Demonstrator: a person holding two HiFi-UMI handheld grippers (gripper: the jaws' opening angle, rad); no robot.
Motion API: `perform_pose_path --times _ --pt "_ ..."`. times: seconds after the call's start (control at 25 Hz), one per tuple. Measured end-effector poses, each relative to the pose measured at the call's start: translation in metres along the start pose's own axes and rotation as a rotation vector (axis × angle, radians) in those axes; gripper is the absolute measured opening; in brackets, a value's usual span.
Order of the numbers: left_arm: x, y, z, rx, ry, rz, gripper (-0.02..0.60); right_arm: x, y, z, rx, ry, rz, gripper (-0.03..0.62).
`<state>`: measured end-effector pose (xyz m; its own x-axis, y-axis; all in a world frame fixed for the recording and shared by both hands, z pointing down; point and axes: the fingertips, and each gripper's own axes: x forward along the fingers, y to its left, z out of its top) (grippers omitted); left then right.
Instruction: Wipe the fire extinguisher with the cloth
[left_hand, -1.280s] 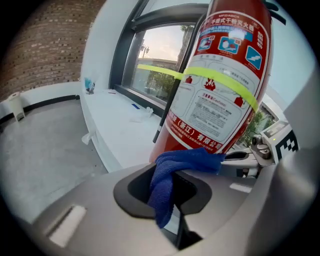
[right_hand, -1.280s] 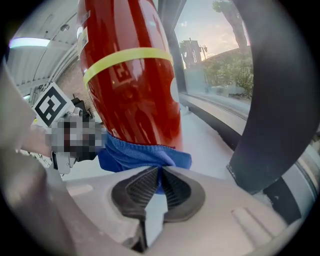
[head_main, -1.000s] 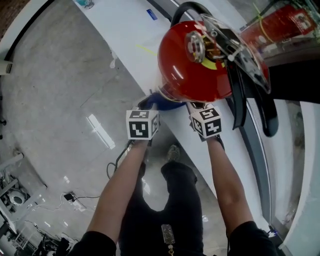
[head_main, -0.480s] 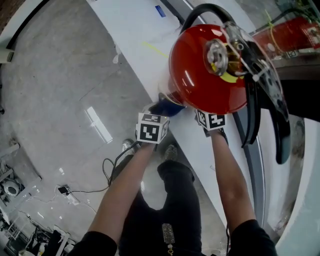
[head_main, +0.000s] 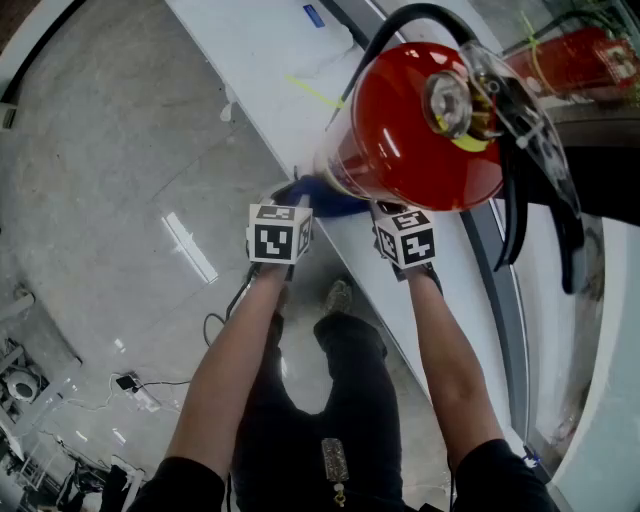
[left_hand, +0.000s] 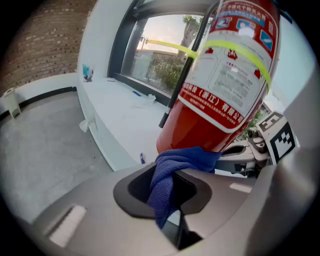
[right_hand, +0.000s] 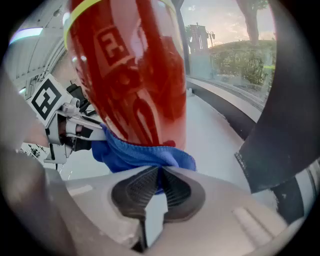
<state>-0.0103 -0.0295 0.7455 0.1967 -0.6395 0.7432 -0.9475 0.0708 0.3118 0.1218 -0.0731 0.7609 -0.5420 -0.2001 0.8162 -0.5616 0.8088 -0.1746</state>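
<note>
The fire extinguisher (head_main: 420, 130) is stood upright on the white ledge (head_main: 270, 60), with its long axis vertical. The blue cloth (left_hand: 175, 165) is drawn against the near side of the extinguisher's lower body. The left gripper (left_hand: 167, 187) is clamped on the cloth end at the extinguisher's left. The right gripper (right_hand: 159, 187) is closed tight on the other end at its right. Both are held just beside the extinguisher, equally near. The extinguisher rises directly ahead of both tongs, so an upward stroke along its axis is judged suitable, with the cloth kept taut.
</note>
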Motion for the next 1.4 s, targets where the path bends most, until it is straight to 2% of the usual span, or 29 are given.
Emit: perform_pose_path --times 0.24,0.48,0.6,0.8,0.96,1.16,1.28,1.4 --pt "-0.067 -0.001 0.032 0.042 -0.079 -0.051 0.049 -0.043 0.049 0.022 0.078 -0.071 0.03 0.018" --pt "-0.158 -0.024 0.082 0.083 -0.168 -0.127 0.049 -0.109 0.103 0.061 0.072 -0.13 0.092 0.032" --pt "-0.198 -0.035 0.105 0.1 -0.197 -0.16 0.049 -0.143 0.125 0.077 0.053 -0.139 0.115 0.095" --pt "-0.253 -0.061 0.14 0.239 -0.237 -0.227 0.049 -0.197 0.154 0.093 0.057 -0.147 0.117 0.172" --pt "-0.279 -0.066 0.167 0.252 -0.253 -0.262 0.049 -0.24 0.157 0.109 0.062 -0.176 0.082 0.206" --pt "-0.292 -0.074 0.195 0.28 -0.246 -0.271 0.049 -0.299 0.141 0.148 0.09 -0.295 0.012 0.215" --pt "-0.287 -0.077 0.204 0.285 -0.211 -0.244 0.049 -0.324 0.123 0.179 0.106 -0.364 -0.013 0.215" --pt "-0.272 -0.08 0.209 0.268 -0.171 -0.192 0.049 -0.329 0.101 0.203 0.117 -0.373 -0.031 0.221"
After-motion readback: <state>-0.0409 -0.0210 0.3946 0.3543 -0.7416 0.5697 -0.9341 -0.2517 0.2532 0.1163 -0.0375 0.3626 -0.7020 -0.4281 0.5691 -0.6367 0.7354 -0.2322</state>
